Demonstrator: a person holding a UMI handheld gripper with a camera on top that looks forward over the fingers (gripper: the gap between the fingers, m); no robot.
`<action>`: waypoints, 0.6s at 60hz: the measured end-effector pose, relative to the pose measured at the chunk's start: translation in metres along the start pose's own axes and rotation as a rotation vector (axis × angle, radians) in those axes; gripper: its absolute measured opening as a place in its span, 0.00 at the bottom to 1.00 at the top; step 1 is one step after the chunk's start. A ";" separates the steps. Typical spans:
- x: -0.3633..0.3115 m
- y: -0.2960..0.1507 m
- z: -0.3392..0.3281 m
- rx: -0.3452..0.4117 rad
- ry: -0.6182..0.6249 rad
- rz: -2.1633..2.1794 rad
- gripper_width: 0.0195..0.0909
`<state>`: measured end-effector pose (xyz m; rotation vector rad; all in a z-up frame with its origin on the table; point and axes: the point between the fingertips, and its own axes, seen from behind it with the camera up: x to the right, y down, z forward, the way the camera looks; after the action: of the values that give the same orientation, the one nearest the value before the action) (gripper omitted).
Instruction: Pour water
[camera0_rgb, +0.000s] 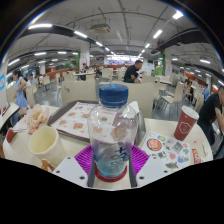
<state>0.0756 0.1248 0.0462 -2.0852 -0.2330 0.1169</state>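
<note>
A clear plastic water bottle (112, 130) with a blue cap and a red band near its base stands upright between my fingers. My gripper (111, 160) is shut on the bottle, with a purple pad (84, 158) pressing each side of its lower body. Left of the bottle, a cream paper cup (44, 146) stands on the white table (160, 128), close beside my left finger. The bottle's base is hidden below the fingers.
A red paper cup (185, 123) stands on the table to the right. Printed menu sheets (76, 119) lie behind the bottle, and stickers (170, 151) lie to its right. A hand (36, 119) rests at the left. Beyond are chairs, tables and seated people.
</note>
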 end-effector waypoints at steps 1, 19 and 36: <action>0.000 0.000 0.000 0.002 -0.001 0.001 0.42; 0.000 0.011 -0.024 -0.129 0.035 0.030 0.92; -0.040 0.015 -0.147 -0.227 0.161 0.084 0.93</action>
<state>0.0651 -0.0157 0.1062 -2.3174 -0.0629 -0.0296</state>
